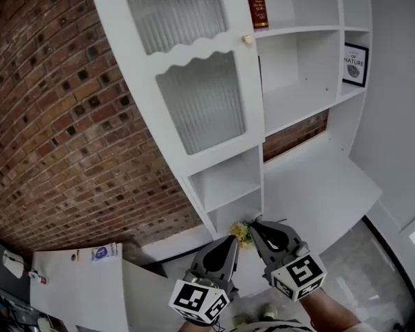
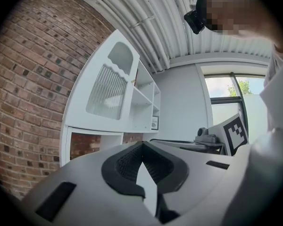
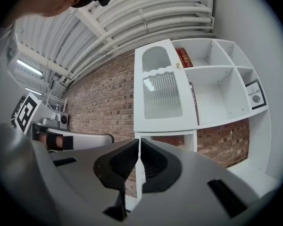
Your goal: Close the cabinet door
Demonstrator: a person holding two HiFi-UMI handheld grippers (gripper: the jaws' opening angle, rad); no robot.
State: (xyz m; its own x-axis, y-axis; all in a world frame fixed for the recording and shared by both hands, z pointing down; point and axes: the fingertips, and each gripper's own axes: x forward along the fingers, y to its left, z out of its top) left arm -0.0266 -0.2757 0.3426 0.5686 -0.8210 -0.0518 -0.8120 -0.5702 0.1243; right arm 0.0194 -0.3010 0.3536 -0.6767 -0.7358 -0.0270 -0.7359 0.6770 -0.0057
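The white cabinet door (image 1: 194,68) has two ribbed glass panes and a small round knob (image 1: 247,39) on its right edge. It appears to lie flush against the cabinet front. The door also shows in the left gripper view (image 2: 108,91) and the right gripper view (image 3: 161,93). Both grippers are low in the head view, well back from the cabinet and touching nothing. My left gripper (image 1: 232,241) (image 2: 141,144) has its tips together and holds nothing. My right gripper (image 1: 253,225) (image 3: 140,140) shows only a thin slit between its pads, with nothing in it.
Open shelves right of the door hold red books (image 1: 255,2) and a framed print (image 1: 355,64). A white desk top (image 1: 318,185) juts out below them. A yellow flower bunch (image 1: 241,232) sits by the gripper tips. The brick wall (image 1: 62,116) runs left, with a white panel (image 1: 76,282) beneath.
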